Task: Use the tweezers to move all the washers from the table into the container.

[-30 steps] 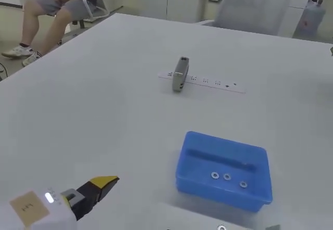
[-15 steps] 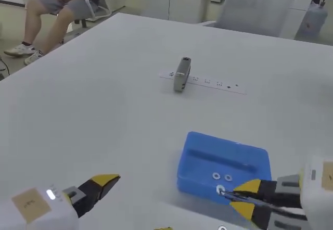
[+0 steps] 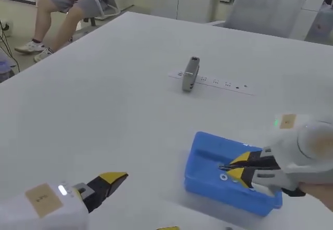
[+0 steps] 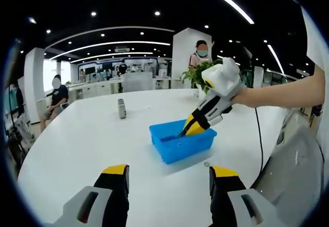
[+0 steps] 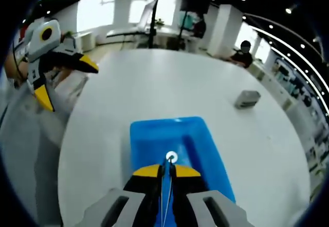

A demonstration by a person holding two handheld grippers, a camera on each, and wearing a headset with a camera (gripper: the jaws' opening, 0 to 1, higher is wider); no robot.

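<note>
One washer poised over the container, ready to drop.
Nearest you, at 7 o'clock, your left gripper point(image 3: 112, 180) idles with its jaws spread wide, holding nothing. At 4 o'clock your right gripper point(image 5: 167, 168) is clenched on the tweezers point(image 3: 227, 166), whose tips appear to pinch a washer point(image 5: 171, 157) above the blue container point(image 3: 229, 196). Lower the tips inside the walls, then ease your squeeze gently.

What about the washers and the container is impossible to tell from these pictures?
Washer count in the container: head view, the right gripper covers part of its floor.
Whether the tweezers grip the washer: right gripper view, too small.
Washers left on the table: head view, bottom edge cuts it off.
</note>
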